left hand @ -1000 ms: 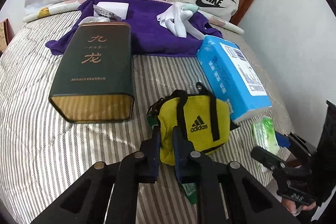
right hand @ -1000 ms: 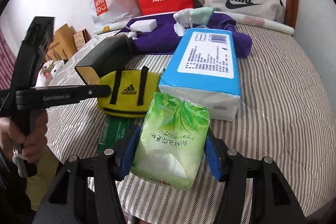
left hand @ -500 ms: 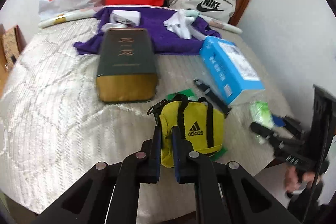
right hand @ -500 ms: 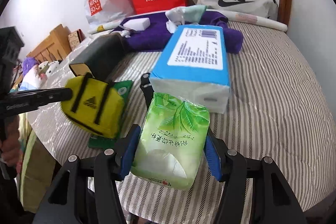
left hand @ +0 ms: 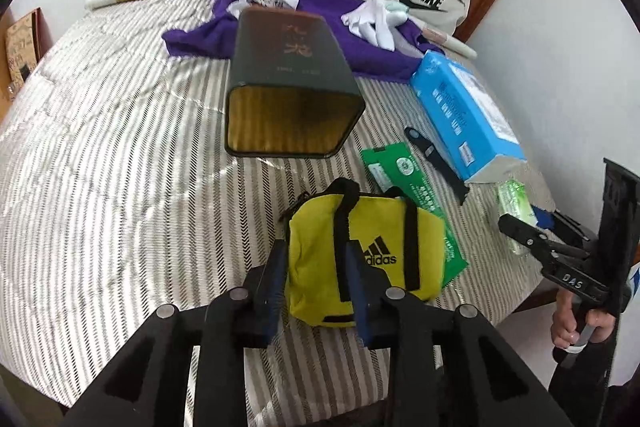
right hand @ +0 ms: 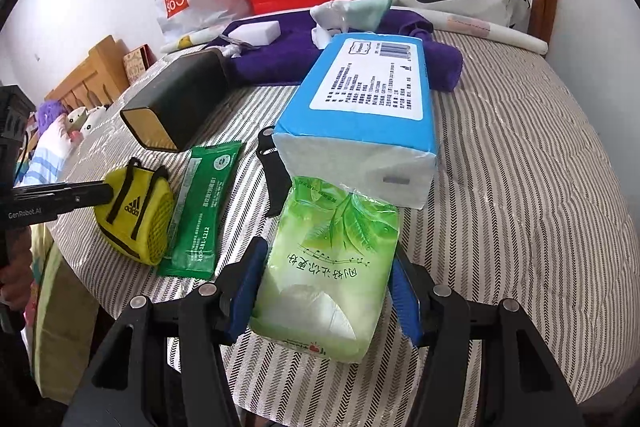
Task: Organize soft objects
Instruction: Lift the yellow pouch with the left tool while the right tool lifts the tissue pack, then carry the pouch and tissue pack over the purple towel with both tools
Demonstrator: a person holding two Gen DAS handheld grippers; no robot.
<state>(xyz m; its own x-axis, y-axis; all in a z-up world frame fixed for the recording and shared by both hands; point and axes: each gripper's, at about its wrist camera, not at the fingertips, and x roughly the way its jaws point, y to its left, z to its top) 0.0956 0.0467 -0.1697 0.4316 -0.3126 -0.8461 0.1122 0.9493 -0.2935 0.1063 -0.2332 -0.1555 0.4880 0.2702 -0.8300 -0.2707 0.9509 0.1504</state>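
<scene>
- My left gripper (left hand: pixel 318 281) is opening right now, jaws spreading off the near end of the yellow pouch (left hand: pixel 366 253); the pouch is sitting between the pads, at the near edge of the striped mattress (left hand: pixel 120 187).
- My right gripper (right hand: pixel 326 291) is pinching the green tissue pack (right hand: pixel 328 267) on both long sides; its long axis is running straight away from me along the fingers.
- Taking the blue tissue block (right hand: pixel 360 103) as landmark: the green pack is lying just in front of it, near end toward me; the green sachet (right hand: pixel 204 211) is lying left of it, and the pouch further left still, so the left hand is nearer the pouch.
- Dark tin (left hand: pixel 290 91) is lying left of the block; purple cloth (right hand: pixel 280 61) behind it.
- Hard to make out: whether the left pads are touching fabric, blurred; a black strap (right hand: pixel 274 179) is running partly under the block.
</scene>
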